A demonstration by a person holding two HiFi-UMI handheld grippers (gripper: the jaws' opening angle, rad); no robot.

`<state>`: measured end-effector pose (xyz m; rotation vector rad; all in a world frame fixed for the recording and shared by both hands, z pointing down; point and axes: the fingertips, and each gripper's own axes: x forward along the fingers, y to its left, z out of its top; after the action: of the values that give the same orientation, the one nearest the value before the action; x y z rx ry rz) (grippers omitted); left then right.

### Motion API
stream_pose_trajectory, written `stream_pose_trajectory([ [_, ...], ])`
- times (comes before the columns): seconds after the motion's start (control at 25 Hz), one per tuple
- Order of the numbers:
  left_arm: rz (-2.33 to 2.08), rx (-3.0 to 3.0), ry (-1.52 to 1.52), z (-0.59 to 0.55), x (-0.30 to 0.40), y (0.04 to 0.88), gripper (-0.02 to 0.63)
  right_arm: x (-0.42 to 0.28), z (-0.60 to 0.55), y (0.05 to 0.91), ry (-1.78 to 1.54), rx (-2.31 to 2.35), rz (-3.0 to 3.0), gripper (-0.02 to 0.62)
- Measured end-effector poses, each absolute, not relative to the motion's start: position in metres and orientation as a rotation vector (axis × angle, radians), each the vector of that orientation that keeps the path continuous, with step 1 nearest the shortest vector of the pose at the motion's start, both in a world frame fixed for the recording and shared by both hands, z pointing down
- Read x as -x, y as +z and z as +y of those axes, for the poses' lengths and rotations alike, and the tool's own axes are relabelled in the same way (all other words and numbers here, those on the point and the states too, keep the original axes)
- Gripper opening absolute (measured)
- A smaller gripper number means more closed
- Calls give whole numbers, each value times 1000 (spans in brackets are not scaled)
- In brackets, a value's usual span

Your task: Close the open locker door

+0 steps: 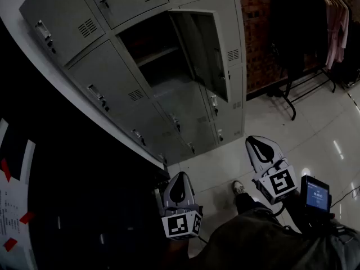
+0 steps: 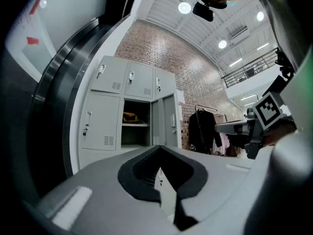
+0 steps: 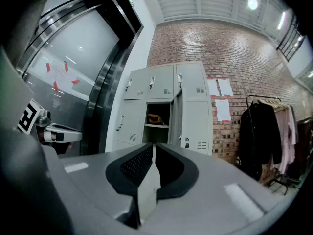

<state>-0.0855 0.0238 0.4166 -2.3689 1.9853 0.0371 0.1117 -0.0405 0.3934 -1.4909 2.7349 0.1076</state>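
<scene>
The grey locker bank (image 1: 112,66) stands ahead, and one middle compartment (image 1: 152,49) is open. Its door (image 1: 205,49) swings out to the right. Something yellow (image 2: 129,116) lies on the shelf inside. My left gripper (image 1: 180,178) is held low, well short of the lockers, with its jaw tips together and nothing between them. My right gripper (image 1: 257,144) hovers to its right, also away from the door, shut and empty. From the right gripper view, the door (image 3: 177,121) shows nearly edge on beside the open compartment (image 3: 157,124).
A clothes rack with a dark coat (image 1: 298,32) stands right of the lockers, against a brick wall (image 3: 230,58) with papers (image 3: 221,88) pinned to it. A dark-framed glass partition (image 1: 56,167) runs along the left. My shoe (image 1: 238,188) is on the shiny tiled floor (image 1: 315,122).
</scene>
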Motion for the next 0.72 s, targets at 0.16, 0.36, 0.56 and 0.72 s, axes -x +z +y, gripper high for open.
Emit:
stream_pose_trajectory([
  [0.16, 2000, 2359, 43, -40, 82, 406, 0, -114, -109, 385, 106, 1472, 2752, 35],
  [0.36, 2007, 2345, 34, -123, 75, 397, 0, -120, -197, 373, 108, 1433, 2766, 55],
  [0.56, 2025, 2332, 21, -186, 67, 395, 0, -114, -257, 364, 104, 1295, 2820, 130],
  [0.72, 2031, 2328, 23, -218, 60, 397, 0, -110, -284, 356, 117, 1183, 2852, 183],
])
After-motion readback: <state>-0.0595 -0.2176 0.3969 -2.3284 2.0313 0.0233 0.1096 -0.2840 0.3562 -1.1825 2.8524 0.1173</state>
